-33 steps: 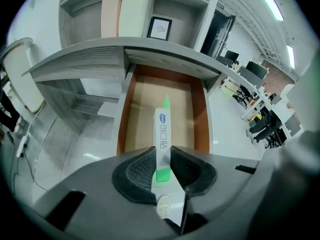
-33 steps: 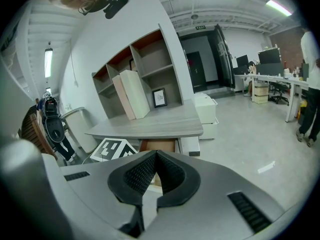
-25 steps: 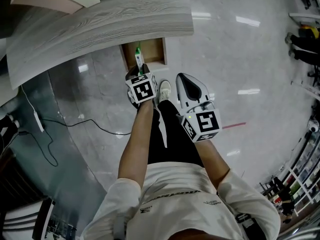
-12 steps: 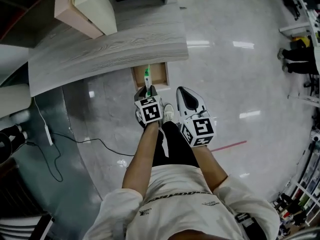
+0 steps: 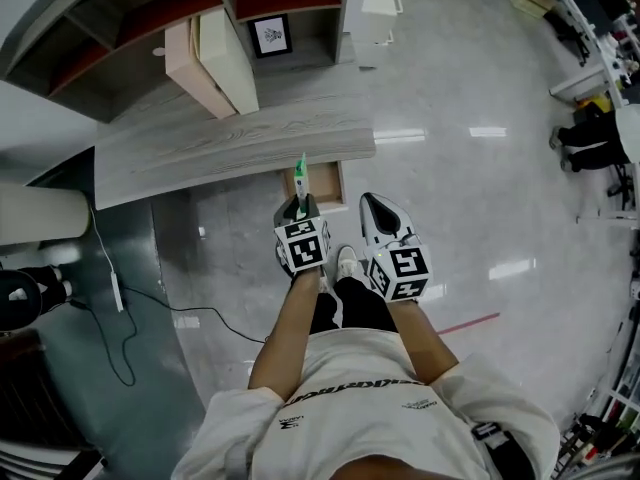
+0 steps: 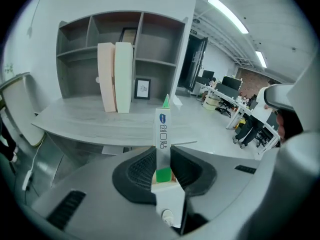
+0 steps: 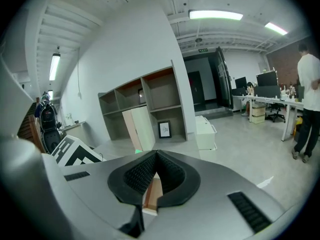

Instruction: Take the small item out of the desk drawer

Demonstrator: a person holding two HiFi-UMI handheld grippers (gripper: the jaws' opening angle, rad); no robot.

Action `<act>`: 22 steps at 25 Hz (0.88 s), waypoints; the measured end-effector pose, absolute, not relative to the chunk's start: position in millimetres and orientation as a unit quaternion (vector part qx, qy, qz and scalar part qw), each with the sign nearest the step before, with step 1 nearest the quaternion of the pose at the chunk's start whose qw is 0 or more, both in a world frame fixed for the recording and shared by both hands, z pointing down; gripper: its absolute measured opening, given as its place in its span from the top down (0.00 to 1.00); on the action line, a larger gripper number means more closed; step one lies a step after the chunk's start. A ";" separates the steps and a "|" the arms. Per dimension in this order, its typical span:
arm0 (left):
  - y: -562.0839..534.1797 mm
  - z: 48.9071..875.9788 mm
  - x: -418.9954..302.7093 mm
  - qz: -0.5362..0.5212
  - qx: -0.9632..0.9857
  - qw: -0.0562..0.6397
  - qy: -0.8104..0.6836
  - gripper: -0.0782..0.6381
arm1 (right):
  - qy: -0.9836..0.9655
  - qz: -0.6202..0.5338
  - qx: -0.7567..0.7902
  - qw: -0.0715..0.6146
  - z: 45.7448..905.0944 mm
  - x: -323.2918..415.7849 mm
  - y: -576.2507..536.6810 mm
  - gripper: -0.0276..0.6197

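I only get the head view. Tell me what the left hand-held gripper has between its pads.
Observer: In the left gripper view, the left hand-held gripper is clamped on a slim white item with a green tip and blue print, held upright.
Operator: Now report the right one.
Observer: The right hand-held gripper has its jaw tips together and holds nothing. A wooden edge, probably the drawer, shows below them.

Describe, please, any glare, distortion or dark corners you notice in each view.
Head view: bright streaks of glare lie on the glossy floor, and the desk edge bows. Left gripper view: dark rounded corners, the slim box sharp. Right gripper view: the ceiling lamp blows out white.
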State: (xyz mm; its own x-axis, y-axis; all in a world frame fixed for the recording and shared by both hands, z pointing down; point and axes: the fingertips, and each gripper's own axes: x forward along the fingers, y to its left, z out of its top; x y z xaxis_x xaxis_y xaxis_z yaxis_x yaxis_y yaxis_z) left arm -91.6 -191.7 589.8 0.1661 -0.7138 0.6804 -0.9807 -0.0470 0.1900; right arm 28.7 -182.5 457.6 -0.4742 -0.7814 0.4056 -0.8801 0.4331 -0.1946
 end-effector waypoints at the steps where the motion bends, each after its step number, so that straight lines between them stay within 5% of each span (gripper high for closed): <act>1: -190.6 577.8 -91.6 0.207 0.697 0.314 -0.610 0.76 | -0.838 0.190 0.496 0.127 451.4 28.0 -180.9 0.91; 22: -174.0 382.9 -87.5 0.112 0.764 0.185 -0.608 0.76 | -0.863 0.118 0.484 0.085 337.5 25.2 -166.6 0.91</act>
State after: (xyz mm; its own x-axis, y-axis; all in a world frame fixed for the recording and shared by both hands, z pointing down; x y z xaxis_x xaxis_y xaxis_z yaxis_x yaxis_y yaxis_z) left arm -87.5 -174.0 382.9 0.2345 -0.8876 0.3964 -0.9707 -0.1914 0.1456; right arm 25.2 -166.6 337.5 -0.5180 -0.8148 0.2602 -0.8548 0.5043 -0.1223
